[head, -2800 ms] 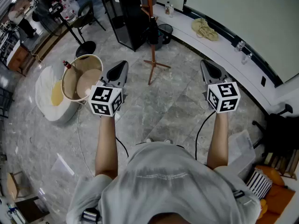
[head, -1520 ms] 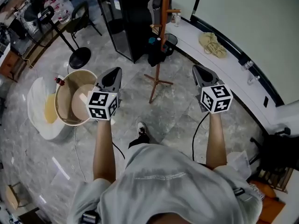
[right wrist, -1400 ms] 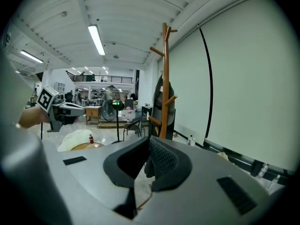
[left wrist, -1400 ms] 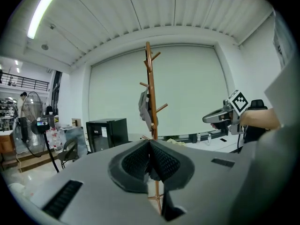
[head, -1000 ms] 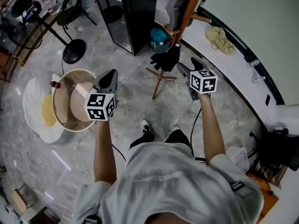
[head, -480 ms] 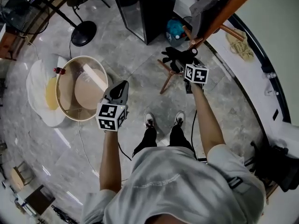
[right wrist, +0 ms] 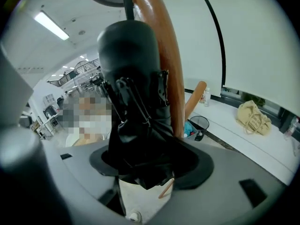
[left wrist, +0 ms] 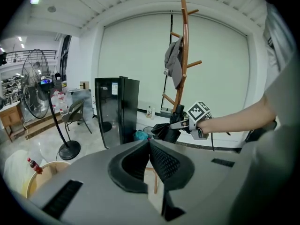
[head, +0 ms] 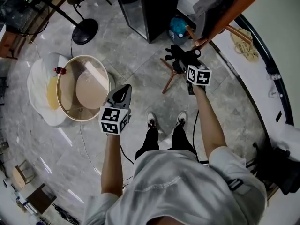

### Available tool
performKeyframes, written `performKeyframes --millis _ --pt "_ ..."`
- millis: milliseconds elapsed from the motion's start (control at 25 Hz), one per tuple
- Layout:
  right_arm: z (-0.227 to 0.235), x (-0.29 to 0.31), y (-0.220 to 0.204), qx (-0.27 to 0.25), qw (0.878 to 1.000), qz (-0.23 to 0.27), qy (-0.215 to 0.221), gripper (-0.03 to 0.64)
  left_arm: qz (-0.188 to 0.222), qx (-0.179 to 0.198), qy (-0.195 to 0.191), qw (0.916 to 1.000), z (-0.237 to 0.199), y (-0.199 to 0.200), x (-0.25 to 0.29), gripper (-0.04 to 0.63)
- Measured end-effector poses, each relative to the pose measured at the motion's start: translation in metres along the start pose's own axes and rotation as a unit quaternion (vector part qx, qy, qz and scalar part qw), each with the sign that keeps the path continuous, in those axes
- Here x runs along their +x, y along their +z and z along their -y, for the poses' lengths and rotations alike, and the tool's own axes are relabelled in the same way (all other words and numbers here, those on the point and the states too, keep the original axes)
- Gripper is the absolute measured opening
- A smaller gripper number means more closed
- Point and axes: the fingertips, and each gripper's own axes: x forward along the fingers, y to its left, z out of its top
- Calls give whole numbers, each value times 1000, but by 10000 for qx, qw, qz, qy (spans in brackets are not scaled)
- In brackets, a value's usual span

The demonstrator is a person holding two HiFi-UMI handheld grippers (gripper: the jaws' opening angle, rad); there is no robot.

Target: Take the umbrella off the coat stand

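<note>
Grasp step — right tool (right wrist: 150, 168) closing round folded black umbrella (right wrist: 136, 102) against coat stand (right wrist: 164, 55); left tool (left wrist: 149, 161) pinched together, empty. Next: lift off peg.

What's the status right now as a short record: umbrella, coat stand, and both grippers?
umbrella: black, folded, hanging against the coat stand pole, not yet off
coat stand: upright, wooden, a grey garment on an upper peg
right gripper: jaws closing on the umbrella, whose fabric fills the gap
left gripper: jaws together, empty, apart from the coat stand
</note>
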Motion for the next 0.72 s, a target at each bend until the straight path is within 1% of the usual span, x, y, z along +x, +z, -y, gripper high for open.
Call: performKeyframes --millis 160,280,440,720 --pt "-8 -14 12 -183 9997 14 174 285 62 39 -109 9999 -1 9 3 17" --pt "-17 -29 24 -351 9989 34 322 282 145 135 -202 9996 0 19 3 17" --pt "-38 -55 28 -702 9963 -21 499 279 357 305 -313 9984 6 36 -3 17" --pt "-75 -102 43 -998 9926 54 684 276 683 540 -476 9951 14 69 -16 17"
